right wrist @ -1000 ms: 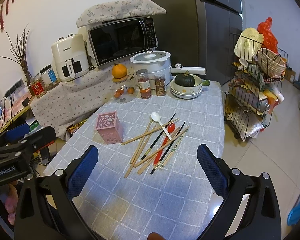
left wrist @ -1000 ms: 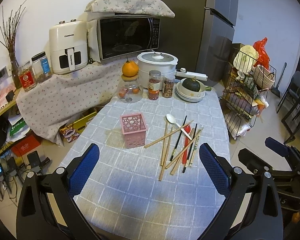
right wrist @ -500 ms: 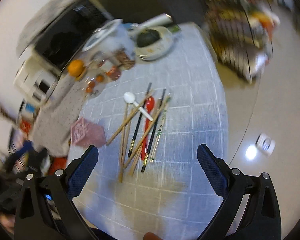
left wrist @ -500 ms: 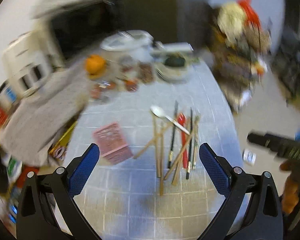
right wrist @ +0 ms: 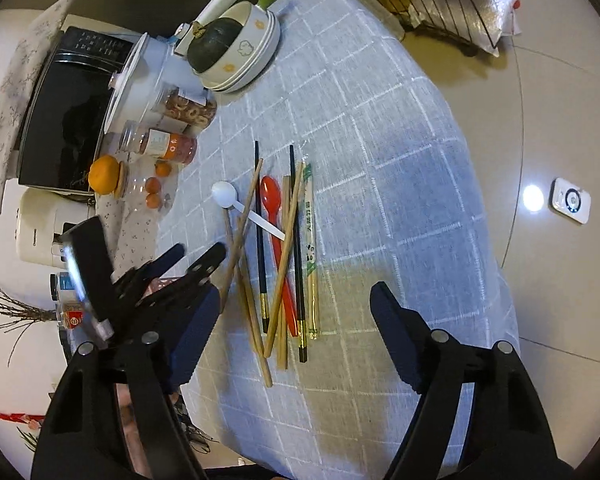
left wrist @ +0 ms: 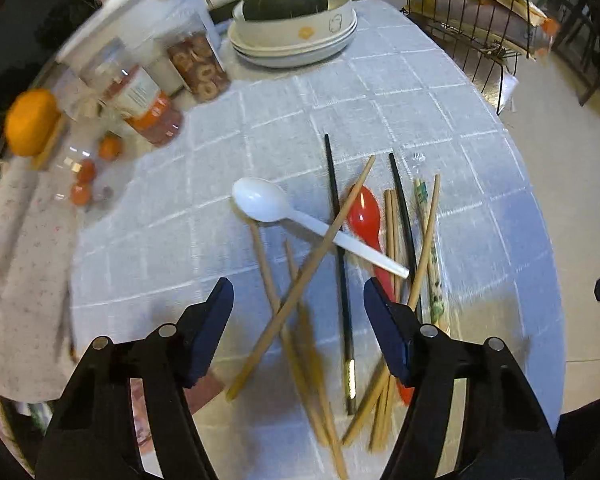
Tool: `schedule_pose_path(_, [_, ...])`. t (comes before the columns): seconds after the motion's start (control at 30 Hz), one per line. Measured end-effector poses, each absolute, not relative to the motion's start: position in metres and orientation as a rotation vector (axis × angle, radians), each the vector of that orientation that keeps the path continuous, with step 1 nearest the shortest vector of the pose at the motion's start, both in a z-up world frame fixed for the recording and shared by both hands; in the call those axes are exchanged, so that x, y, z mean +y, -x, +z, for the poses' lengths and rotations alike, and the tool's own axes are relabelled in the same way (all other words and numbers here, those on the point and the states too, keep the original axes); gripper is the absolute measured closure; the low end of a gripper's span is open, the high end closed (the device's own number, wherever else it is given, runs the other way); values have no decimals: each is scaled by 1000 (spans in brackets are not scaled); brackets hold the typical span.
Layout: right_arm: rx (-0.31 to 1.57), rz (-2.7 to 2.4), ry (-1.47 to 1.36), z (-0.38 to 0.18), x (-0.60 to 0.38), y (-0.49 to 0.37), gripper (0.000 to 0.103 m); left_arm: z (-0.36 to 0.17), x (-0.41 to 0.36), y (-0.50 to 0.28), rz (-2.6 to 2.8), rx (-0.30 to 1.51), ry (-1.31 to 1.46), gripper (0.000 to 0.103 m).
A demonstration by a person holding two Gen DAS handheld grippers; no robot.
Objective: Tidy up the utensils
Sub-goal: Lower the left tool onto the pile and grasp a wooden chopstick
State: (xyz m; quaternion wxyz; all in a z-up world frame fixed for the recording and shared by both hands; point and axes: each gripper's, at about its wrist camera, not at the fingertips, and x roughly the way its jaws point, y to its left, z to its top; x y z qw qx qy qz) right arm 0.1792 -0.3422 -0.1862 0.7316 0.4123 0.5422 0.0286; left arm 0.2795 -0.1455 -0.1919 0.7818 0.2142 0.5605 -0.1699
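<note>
Both claws released above the scattered utensils

The left gripper (left wrist: 298, 316) gapes over crossed wooden chopsticks (left wrist: 300, 280), the white spoon (left wrist: 260, 200) just ahead; the right gripper (right wrist: 296, 320) hangs wide, the red spoon (right wrist: 271, 194) and black chopsticks (right wrist: 260, 216) lying ahead between its fingers.

Green characters are printed down the wrapped chopsticks' sleeve (right wrist: 309, 216), too small to be read; possibly Chinese. Nothing else is legible.
</note>
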Motion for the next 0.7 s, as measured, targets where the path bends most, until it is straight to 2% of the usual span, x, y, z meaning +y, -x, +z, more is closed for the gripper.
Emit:
schedule_pose_path(0.33, [1194,58,-913,-190,-341,-182,28,-234,-142,-303,-381,1318,-434,45])
schedule_pose_path(0.4, [1199,48,-906,-192,-340,-182,28,-241,-141,-308,-382,1336,-421,55])
schedule_pose_path(0.47, [1204,39,-897,-193,-339,-184,28,-247,-139,-309,-384,1351,-398,86])
schedule_pose_path(0.57, [1219,33,-883,-198,-338,-186,32,-245,-139,-307,-396,1349,-357,97])
schedule_pose_path(0.7, [1250,25,-880,-210,-336,-189,45,-227,-136,-298,-408,1327,-261,97])
